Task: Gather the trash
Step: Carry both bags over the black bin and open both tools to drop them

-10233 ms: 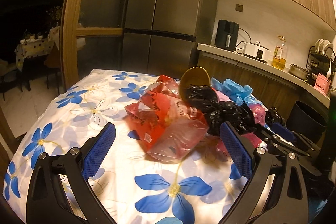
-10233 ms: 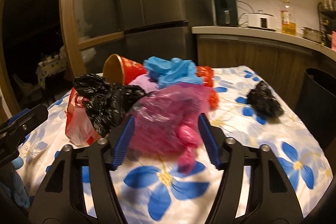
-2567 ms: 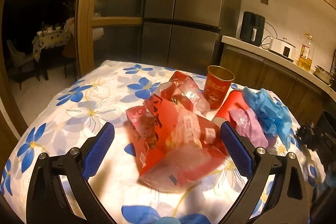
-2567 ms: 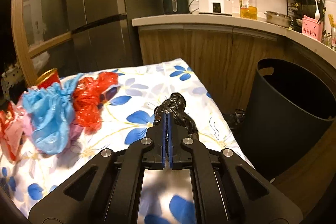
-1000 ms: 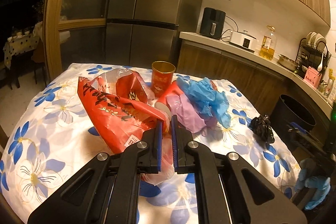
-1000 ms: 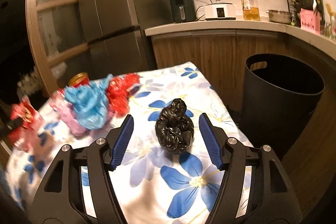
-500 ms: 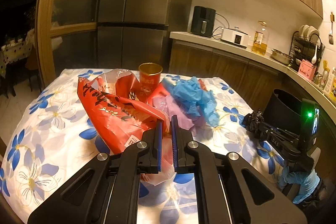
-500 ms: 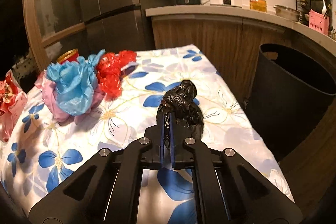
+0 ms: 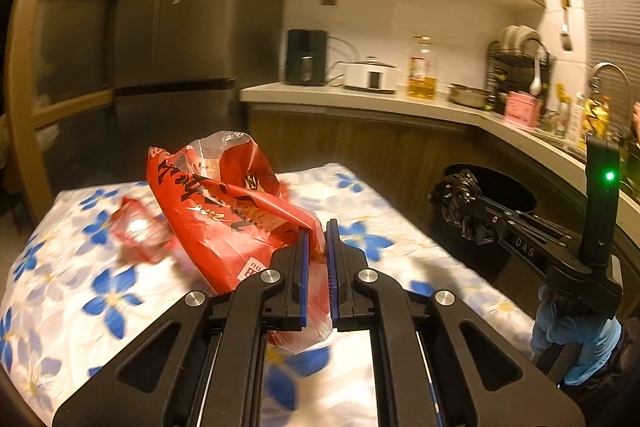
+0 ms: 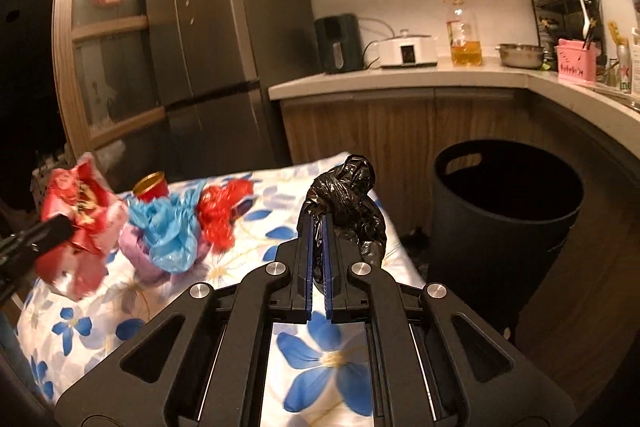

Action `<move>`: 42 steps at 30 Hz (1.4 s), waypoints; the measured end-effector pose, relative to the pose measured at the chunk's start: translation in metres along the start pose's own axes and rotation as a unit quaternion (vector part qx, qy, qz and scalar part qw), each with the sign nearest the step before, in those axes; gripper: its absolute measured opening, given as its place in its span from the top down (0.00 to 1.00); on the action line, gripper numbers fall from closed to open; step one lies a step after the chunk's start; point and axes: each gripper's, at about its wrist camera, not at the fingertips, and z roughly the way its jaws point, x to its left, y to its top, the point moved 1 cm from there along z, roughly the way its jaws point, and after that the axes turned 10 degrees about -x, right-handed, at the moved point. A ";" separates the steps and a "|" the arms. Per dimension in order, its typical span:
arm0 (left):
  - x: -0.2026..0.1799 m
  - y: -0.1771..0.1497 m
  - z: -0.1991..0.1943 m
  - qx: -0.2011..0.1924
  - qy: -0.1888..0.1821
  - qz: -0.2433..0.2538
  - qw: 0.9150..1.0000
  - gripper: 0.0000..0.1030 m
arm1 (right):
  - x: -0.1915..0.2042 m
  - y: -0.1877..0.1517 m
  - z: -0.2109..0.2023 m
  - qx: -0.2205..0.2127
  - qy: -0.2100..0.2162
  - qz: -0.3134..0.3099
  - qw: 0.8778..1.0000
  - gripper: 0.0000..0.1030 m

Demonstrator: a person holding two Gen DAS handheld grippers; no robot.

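Both tongs grip trash: the right gripper [image 10: 317, 227] has just clamped the black bag [image 10: 347, 195] and lifted it off the table; the bin [image 10: 508, 211] stands right. Left gripper [image 9: 316, 247] pinches the red wrapper bag [image 9: 224, 211].

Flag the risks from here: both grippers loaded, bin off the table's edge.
1. The left gripper pinches only a corner of the red snack bag; most of the bag sticks out beyond the pads, so it may slip out or snag on the way over.
2. The right gripper grips the black bag bundle low; it could fall short of the black trash bin and land on the floor.
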 end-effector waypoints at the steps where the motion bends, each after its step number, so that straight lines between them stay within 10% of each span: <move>1: -0.006 0.002 0.003 -0.003 -0.007 0.004 1.000 0.93 | -0.004 0.003 -0.003 -0.005 -0.003 0.002 1.000 0.96; 29: -0.187 0.052 0.118 -0.061 -0.194 0.053 0.978 0.93 | -0.141 0.074 -0.014 -0.080 -0.113 0.023 0.990 0.96; 42: -0.234 0.032 0.189 -0.022 -0.258 0.050 0.965 0.92 | -0.186 0.073 0.021 -0.056 -0.119 0.052 0.990 0.96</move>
